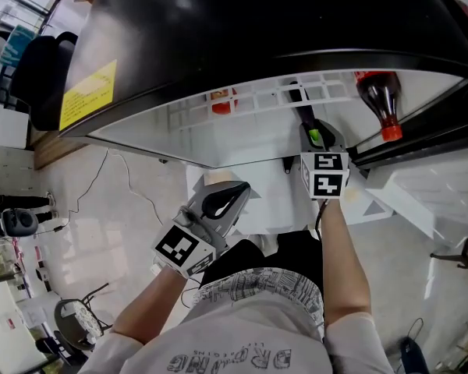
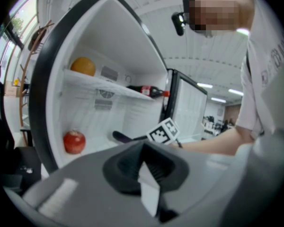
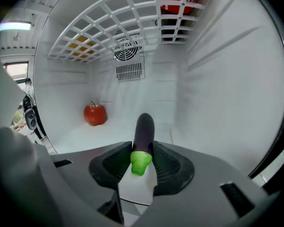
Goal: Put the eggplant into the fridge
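A dark purple eggplant with a green stem cap sticks out forward from my right gripper, whose pads are shut on its stem end. It hangs inside the open fridge, above the white floor of the lower compartment. In the head view the right gripper reaches under the wire shelf with the eggplant. My left gripper stays outside the fridge, shut with nothing in it. From the left gripper view the eggplant tip shows inside the fridge.
A red apple sits at the back left of the lower compartment. On the wire shelf above lie an orange and a cola bottle. The fridge door stands open to the right. A fan grille is on the back wall.
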`<action>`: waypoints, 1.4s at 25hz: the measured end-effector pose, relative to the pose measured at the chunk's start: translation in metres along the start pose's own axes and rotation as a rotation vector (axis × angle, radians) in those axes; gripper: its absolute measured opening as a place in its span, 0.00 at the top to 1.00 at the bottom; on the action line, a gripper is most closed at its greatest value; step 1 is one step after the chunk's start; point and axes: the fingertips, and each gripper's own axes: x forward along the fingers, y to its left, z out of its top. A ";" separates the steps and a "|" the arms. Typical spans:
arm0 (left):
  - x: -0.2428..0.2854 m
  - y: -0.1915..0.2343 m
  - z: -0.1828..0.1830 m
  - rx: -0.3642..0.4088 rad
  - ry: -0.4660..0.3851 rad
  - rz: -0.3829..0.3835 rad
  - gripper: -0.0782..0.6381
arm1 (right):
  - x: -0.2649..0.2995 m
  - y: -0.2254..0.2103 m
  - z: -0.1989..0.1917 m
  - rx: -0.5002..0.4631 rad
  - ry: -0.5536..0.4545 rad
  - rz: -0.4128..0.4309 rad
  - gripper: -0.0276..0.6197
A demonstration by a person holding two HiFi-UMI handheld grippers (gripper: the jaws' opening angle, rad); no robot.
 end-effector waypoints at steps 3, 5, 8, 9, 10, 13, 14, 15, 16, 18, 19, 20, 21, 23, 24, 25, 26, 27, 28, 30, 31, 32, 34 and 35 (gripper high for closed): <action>0.000 0.001 0.000 -0.001 0.002 0.002 0.88 | 0.004 0.001 -0.001 -0.022 0.019 -0.008 0.76; 0.000 0.002 -0.001 -0.004 0.006 0.004 0.88 | 0.006 0.002 -0.001 -0.029 0.025 -0.011 0.76; 0.001 0.003 -0.002 -0.006 0.008 0.007 0.88 | 0.009 0.001 -0.003 -0.034 0.032 -0.021 0.76; 0.001 0.003 -0.001 -0.006 0.007 0.007 0.88 | 0.010 0.001 -0.003 -0.039 0.036 -0.024 0.76; 0.001 0.003 -0.001 -0.007 0.007 0.007 0.88 | 0.011 0.001 -0.004 -0.044 0.041 -0.026 0.76; 0.002 0.003 0.000 -0.006 0.009 0.008 0.88 | 0.013 0.001 -0.005 -0.053 0.048 -0.028 0.75; 0.002 0.003 0.000 -0.006 0.011 0.008 0.88 | 0.013 0.001 -0.006 -0.054 0.048 -0.028 0.75; 0.002 0.003 0.000 -0.005 0.012 0.009 0.88 | 0.014 0.000 -0.007 -0.055 0.049 -0.028 0.75; 0.002 0.003 0.000 -0.006 0.013 0.010 0.88 | 0.014 0.000 -0.008 -0.056 0.051 -0.029 0.75; 0.002 0.004 0.001 -0.008 0.013 0.013 0.88 | 0.014 0.000 -0.008 -0.061 0.057 -0.026 0.75; 0.002 0.004 0.001 -0.008 0.013 0.015 0.88 | 0.014 0.001 -0.007 -0.065 0.060 -0.025 0.74; 0.001 0.004 0.001 -0.009 0.013 0.016 0.88 | 0.015 0.002 -0.008 -0.069 0.064 -0.023 0.73; 0.001 0.004 0.001 -0.009 0.014 0.017 0.88 | 0.015 0.002 -0.008 -0.073 0.068 -0.023 0.73; 0.001 0.004 0.002 -0.009 0.015 0.018 0.88 | 0.016 0.002 -0.009 -0.074 0.073 -0.022 0.72; 0.001 0.003 0.003 -0.009 0.016 0.018 0.88 | 0.016 0.002 -0.009 -0.073 0.074 -0.020 0.72; 0.000 0.003 0.004 -0.009 0.016 0.019 0.88 | 0.016 0.002 -0.009 -0.072 0.077 -0.019 0.72; 0.000 0.003 0.004 -0.010 0.016 0.020 0.88 | 0.015 0.002 -0.009 -0.072 0.078 -0.018 0.72; -0.001 0.003 0.005 -0.011 0.015 0.022 0.88 | 0.015 0.003 -0.008 -0.073 0.080 -0.016 0.72; -0.002 0.003 0.006 -0.012 0.015 0.023 0.88 | 0.014 0.003 -0.008 -0.074 0.080 -0.013 0.72; -0.003 0.003 0.008 -0.013 0.013 0.025 0.88 | 0.013 0.005 -0.007 -0.076 0.079 -0.008 0.71; -0.003 0.002 0.009 -0.014 0.012 0.025 0.88 | 0.012 0.005 -0.006 -0.076 0.078 -0.005 0.71; -0.004 0.002 0.009 -0.014 0.012 0.025 0.88 | 0.011 0.006 -0.005 -0.073 0.075 -0.003 0.71; -0.005 0.000 0.011 -0.016 0.012 0.025 0.88 | 0.008 0.007 -0.003 -0.062 0.067 0.004 0.71; -0.006 -0.001 0.012 -0.017 0.012 0.024 0.88 | 0.006 0.007 -0.002 -0.060 0.063 0.007 0.71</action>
